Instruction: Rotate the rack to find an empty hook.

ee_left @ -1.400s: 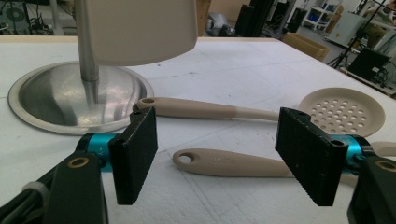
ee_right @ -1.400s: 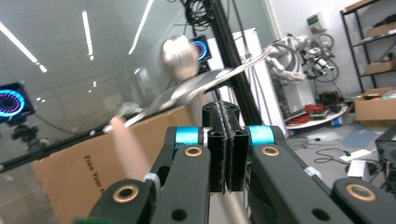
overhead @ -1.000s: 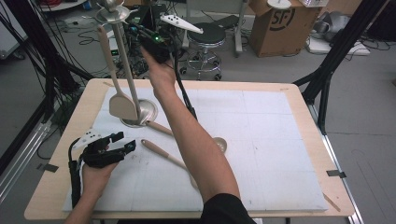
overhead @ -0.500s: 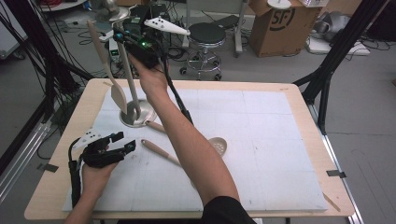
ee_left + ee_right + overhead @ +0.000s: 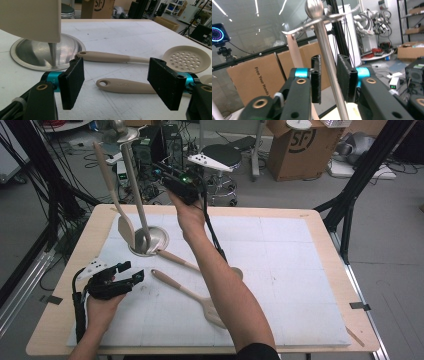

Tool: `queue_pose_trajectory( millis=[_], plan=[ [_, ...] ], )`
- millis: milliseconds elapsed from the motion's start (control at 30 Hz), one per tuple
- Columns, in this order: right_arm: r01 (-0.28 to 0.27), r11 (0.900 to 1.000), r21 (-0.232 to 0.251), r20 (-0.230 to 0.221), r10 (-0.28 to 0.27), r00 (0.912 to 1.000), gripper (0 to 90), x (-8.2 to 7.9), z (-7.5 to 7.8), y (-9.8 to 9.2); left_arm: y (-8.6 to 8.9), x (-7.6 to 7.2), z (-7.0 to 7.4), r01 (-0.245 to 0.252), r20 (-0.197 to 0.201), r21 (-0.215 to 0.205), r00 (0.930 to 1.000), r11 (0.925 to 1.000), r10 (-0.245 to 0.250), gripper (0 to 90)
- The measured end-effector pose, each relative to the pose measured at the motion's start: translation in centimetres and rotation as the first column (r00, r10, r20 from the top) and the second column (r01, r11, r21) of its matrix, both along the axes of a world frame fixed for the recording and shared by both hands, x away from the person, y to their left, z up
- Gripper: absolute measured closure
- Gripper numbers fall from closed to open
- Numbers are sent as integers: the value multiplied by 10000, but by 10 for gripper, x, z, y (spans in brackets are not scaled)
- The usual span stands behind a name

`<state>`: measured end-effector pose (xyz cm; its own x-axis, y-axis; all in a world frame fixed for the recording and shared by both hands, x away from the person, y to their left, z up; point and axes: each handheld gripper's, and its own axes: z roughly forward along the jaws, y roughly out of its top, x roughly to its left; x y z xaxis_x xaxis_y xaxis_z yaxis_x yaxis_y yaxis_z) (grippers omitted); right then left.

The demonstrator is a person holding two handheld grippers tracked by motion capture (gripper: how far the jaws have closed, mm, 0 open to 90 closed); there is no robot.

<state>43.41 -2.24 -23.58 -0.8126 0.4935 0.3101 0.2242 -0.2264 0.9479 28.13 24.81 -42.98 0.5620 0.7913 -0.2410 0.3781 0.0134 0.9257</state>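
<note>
Right gripper (image 5: 167, 176) raised beside the stand (image 5: 136, 190) — jaws just parting.

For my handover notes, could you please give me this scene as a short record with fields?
surface: white mat on a wooden table
stand: metal utensil rack, round base
hung: beige spatula
lying: skimmer; a second beige utensil nearer the person
left gripper: open, pointed at the lying handles
right gripper: jaws just opened, behind the rack's pole, gripping nothing
</note>
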Motion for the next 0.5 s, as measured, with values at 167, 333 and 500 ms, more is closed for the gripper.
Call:
queue_pose_trajectory(
  millis=[167,333,500],
  plan=[
    [8,10000,46,-254,-7,9997,600,-3,-6,-14,0,1,0,-32,32,0,10000,10000,32,302],
    [-123,9999,14,-221,123,9997,524,-10,-10,-23,1,2,0,-30,60,47,10000,10000,29,302],
    [-279,9977,-612,-236,265,9994,479,-18,-21,-33,0,2,0,-16,44,31,10000,10000,16,302]
  ],
)
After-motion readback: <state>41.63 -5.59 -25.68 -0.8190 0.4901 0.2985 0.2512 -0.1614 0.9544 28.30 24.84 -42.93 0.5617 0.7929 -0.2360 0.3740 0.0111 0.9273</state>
